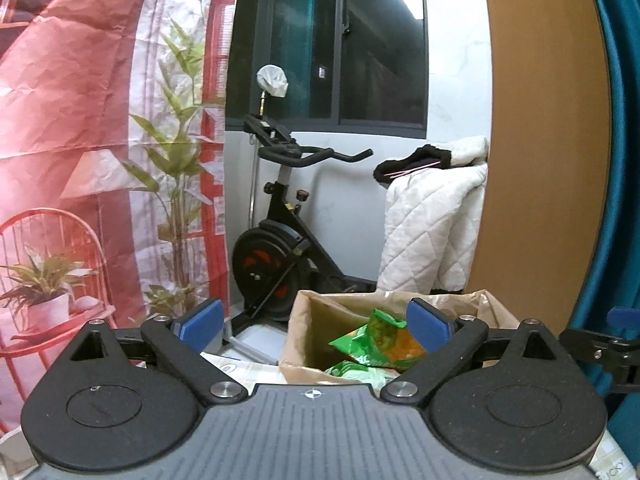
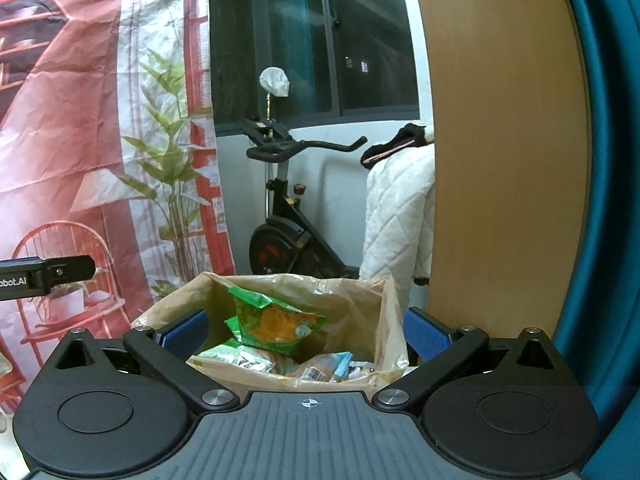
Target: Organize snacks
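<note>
2 grippers face an open brown paper bag [image 2: 390,320] in the lower middle of both views. In the left wrist view, the left gripper [image 1: 314,326] has its blue pads spread wide with nothing between them. In the right wrist view, the right gripper [image 2: 306,334] is likewise wide apart and empty. A green snack packet [image 2: 276,322] lies on other packets inside the bag. Behind stands an exercise bike [image 2: 288,216].

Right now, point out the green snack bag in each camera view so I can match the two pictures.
Left wrist view: green snack bag sits low and right of centre, inside the paper bag, partly behind the right blue pad.
Right wrist view: it lies low at centre, on top of other packets.
Shared landmark: the exercise bike behind the paper bag.
</note>
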Demonstrator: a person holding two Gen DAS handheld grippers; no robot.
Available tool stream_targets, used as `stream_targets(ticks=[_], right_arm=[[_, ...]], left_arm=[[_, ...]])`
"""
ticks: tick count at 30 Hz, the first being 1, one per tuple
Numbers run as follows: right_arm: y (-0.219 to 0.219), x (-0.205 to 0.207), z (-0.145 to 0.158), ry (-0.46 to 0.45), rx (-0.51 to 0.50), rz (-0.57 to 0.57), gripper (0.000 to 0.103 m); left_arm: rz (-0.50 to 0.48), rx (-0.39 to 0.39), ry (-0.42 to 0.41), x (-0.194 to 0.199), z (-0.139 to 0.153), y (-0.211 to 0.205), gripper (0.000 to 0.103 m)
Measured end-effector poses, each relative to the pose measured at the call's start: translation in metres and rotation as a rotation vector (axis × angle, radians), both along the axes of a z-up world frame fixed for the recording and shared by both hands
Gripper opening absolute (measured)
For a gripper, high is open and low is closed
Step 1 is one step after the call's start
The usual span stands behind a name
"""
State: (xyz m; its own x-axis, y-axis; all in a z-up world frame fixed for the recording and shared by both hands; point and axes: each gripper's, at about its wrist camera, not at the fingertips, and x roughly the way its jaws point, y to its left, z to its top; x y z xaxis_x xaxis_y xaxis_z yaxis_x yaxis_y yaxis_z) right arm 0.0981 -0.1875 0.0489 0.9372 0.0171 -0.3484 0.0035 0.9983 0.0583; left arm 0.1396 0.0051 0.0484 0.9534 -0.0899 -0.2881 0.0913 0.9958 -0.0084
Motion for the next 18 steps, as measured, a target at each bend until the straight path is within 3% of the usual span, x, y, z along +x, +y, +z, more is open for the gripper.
stream_targets(ticks=[18], right_arm=[[0.003, -0.007, 0.002, -0.012, -0.004, 0.002, 0.102]], left_arm=[[0.018, 0.033, -0.022, -0.015, 0.005, -0.005, 0.099]])
